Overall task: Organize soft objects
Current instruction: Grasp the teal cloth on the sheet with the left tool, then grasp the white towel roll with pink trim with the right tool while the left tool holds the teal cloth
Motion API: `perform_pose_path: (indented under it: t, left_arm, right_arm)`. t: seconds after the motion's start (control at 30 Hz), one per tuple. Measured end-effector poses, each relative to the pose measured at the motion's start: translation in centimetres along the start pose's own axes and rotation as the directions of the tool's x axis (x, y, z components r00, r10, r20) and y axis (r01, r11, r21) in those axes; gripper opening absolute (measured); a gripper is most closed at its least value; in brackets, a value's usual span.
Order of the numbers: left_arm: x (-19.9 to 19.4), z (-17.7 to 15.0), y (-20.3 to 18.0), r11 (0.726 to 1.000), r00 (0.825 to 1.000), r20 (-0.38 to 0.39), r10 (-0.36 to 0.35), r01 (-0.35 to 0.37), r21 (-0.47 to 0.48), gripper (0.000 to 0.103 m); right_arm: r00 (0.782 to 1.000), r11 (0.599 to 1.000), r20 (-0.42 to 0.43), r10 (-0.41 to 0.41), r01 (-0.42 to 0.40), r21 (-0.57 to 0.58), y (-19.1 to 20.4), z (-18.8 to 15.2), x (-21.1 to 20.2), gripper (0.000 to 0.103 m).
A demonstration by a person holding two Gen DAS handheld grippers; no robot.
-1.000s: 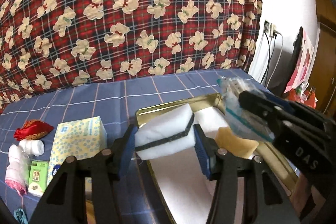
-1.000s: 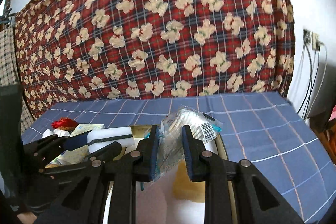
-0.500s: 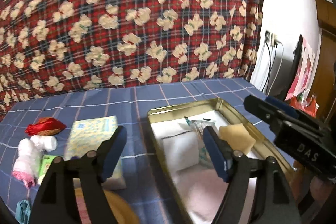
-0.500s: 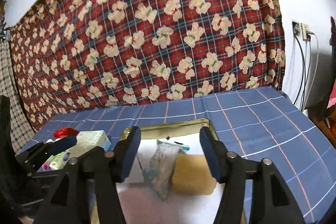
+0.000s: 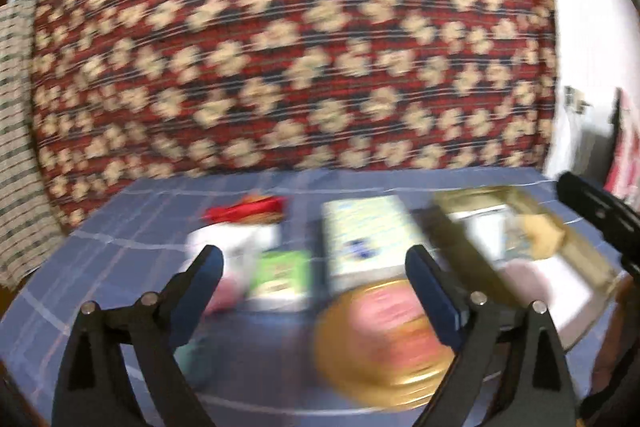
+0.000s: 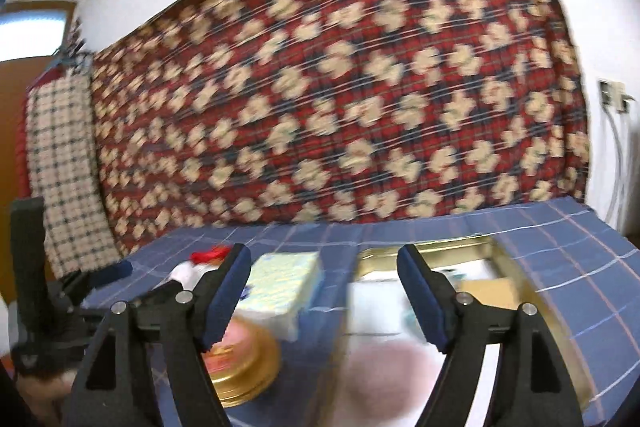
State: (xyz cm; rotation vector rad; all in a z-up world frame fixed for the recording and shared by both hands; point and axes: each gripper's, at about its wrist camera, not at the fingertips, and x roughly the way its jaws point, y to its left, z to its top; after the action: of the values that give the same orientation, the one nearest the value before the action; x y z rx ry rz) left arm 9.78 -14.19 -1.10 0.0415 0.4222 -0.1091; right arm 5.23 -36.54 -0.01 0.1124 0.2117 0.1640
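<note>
Gold tin tray (image 6: 496, 251) on the blue checked bench (image 6: 580, 267), yellow sponge (image 6: 486, 293) and white pad inside. Tissue box (image 5: 368, 239) left of it. Right hand-held gripper (image 6: 324, 291) jaws just opened, empty, over tray's left edge. Left hand-held gripper (image 5: 316, 291) likewise wide, empty, above tissue box and green packet (image 5: 280, 271).

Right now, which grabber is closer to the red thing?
Left. The left gripper faces the red thing just ahead; the right gripper sits farther over, facing the gold tin.
</note>
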Motion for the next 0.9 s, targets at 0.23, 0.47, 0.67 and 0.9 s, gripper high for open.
perform_pose_path:
  t: [0.23, 0.47, 0.67, 0.9]
  left_arm:
    - [1.8, -2.3, 7.3, 0.989, 0.983, -0.129, 0.130, -0.138, -0.055, 0.092]
    - [4.4, -4.6, 8.1, 0.995, 0.966, -0.247, 0.074, -0.090, -0.053, 0.078]
    - [6.1, -5.3, 8.7, 0.995, 0.933, -0.358, -0.045, 0.008, -0.103, 0.019]
    - [4.8, -4.9, 10.9, 0.985, 0.957, -0.282, -0.062, 0.013, -0.172, 0.010]
  right_arm:
    - [0.995, 0.992, -0.039, 0.091, -0.094, -0.087, 5.2, -1.7, 1.8, 0.077]
    - [0.987, 0.979, -0.100, 0.127, -0.141, -0.146, 8.6, -2.4, 3.7, 0.077]
    - [0.977, 0.968, -0.149, 0.151, -0.177, -0.176, 11.1, -2.7, 5.4, 0.077]
    - [0.968, 0.957, -0.180, 0.172, -0.208, -0.204, 14.3, -1.9, 7.0, 0.077]
